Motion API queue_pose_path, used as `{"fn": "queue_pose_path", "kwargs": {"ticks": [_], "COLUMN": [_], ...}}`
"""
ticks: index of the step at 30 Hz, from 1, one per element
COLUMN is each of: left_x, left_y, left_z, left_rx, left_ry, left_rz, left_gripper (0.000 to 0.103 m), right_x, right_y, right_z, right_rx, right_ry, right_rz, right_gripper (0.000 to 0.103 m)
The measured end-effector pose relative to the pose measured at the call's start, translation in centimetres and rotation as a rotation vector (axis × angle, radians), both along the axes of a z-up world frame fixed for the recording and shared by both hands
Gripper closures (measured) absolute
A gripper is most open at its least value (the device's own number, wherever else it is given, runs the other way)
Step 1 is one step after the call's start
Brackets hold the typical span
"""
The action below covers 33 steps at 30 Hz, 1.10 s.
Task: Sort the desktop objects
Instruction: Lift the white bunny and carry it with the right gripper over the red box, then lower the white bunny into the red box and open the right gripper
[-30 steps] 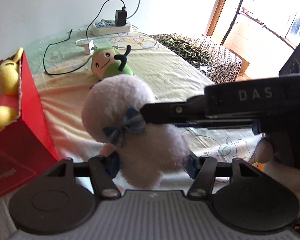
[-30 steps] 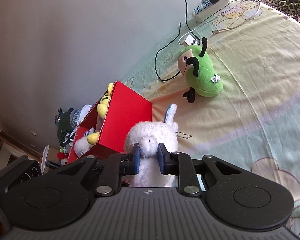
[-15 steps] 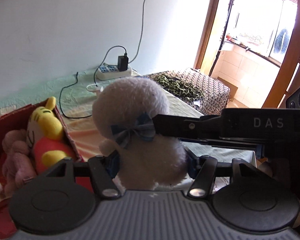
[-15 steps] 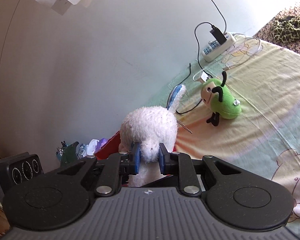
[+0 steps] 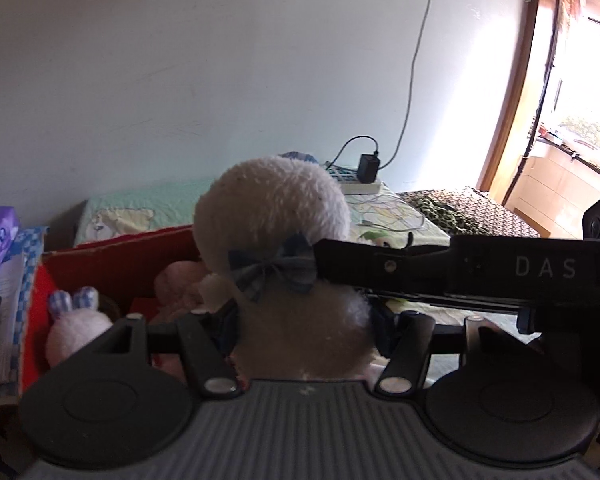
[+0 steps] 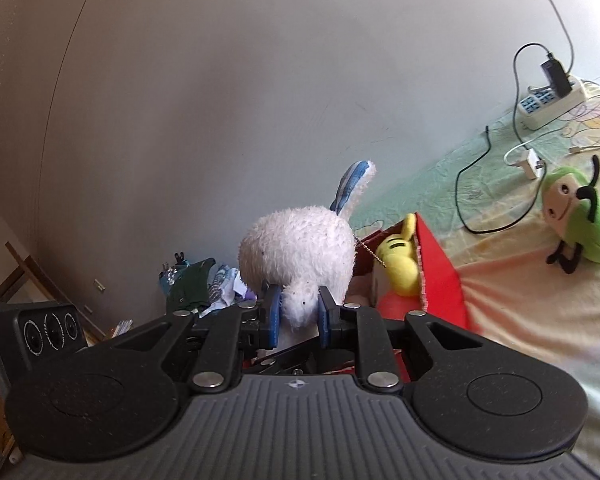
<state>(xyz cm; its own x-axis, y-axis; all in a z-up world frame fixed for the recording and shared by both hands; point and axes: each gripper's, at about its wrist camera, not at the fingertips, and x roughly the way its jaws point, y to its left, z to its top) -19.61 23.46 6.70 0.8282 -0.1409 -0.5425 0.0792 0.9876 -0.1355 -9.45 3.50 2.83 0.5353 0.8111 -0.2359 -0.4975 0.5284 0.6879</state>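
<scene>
Plush in both sets of tongs: we are carrying the white plush rabbit (image 5: 276, 240) two-handed. Our left tongs (image 5: 304, 320) are clamped around its lower body, one blue pad on each flank, and our right tongs (image 6: 298, 312) are closed tight on a small paw or tuft near its front.

A second ago the rabbit hung low over the bed with the green plush (image 6: 576, 220) just behind it and the red box (image 5: 112, 268) off to one side. Since then both hands have lifted and swung it across, so the toy now sits in the air just above the box's open top, with the wall filling most of the background. The grip itself has not changed (neither set of tongs has let go or shifted its hold).

For the sort, we judge the carry nearly done. The box already holds a pink bunny (image 5: 78, 320) and a yellow plush (image 6: 400, 260), so room is tight, and what remains is lowering the rabbit in and opening both tongs. The green plush lies on the bed sheet (image 6: 520, 300), well apart from the box, so it probably comes next.
</scene>
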Motion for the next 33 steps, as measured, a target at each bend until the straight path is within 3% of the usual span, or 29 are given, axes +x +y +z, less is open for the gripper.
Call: {"fn": "queue_pose_path", "kwargs": {"ticks": [12,21,33], "left_x": [1.4,4.0,6.1], "left_y": [6.0,7.7,9.9], "left_z": [-2.2,-5.7,-7.8], "left_rx": [-0.019,-0.024,-0.067], "left_ry": [0.057,0.142,0.241], "left_rz": [0.117,0.139,0.162], "left_gripper": [0.040,0.040,0.036], "right_x": [1.8,3.4,6.1], "right_y": [8.5,11.6,14.1], "right_z": [-1.0,-2.1,-4.4], "right_rx": [-0.056,-0.158,-0.227], "right_ry": [-0.021,-0.020,0.045], "right_rz": [0.149,0.172,0.210], "right_gripper": [0.082,0.082,0.082]}}
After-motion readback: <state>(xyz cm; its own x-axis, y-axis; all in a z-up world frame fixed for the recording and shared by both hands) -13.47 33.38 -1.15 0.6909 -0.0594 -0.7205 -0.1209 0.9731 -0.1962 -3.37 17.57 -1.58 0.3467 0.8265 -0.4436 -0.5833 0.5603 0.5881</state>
